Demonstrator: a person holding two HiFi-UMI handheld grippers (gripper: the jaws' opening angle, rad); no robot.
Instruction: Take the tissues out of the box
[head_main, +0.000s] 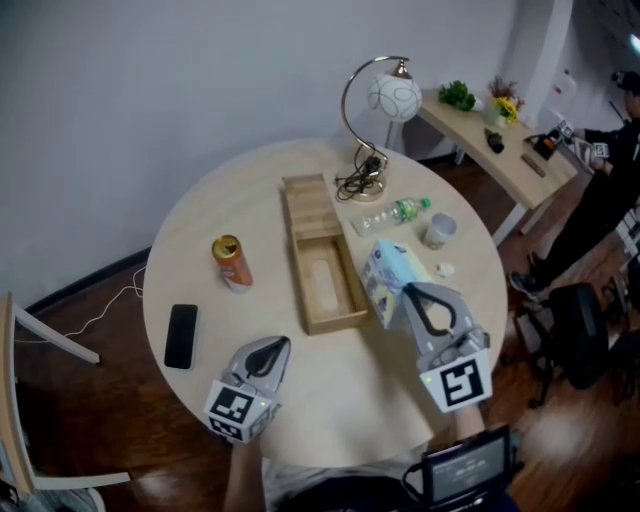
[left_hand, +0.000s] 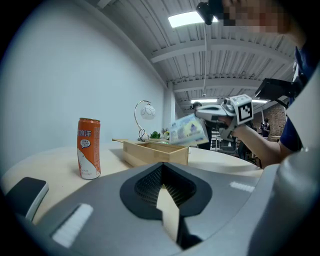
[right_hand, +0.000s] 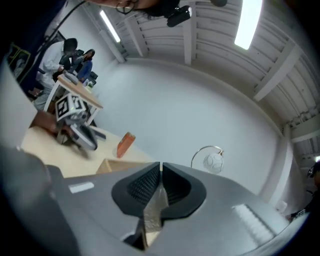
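A pale blue soft pack of tissues (head_main: 385, 278) hangs tilted above the table, just right of the open wooden box (head_main: 298, 262). My right gripper (head_main: 405, 291) is shut on the pack's near edge. In the right gripper view only a thin strip of its wrapper (right_hand: 152, 210) shows between the closed jaws. The left gripper view shows the pack (left_hand: 189, 131) lifted clear of the box (left_hand: 155, 152), which looks empty inside. My left gripper (head_main: 281, 346) rests low at the table's near left, shut, with nothing in it.
An orange can (head_main: 231, 262) and a black phone (head_main: 181, 335) lie left of the box. A globe lamp (head_main: 385, 105), a plastic bottle (head_main: 397, 212) and a small cup (head_main: 439, 231) stand behind the pack. A person (head_main: 605, 190) stands by a side table at the far right.
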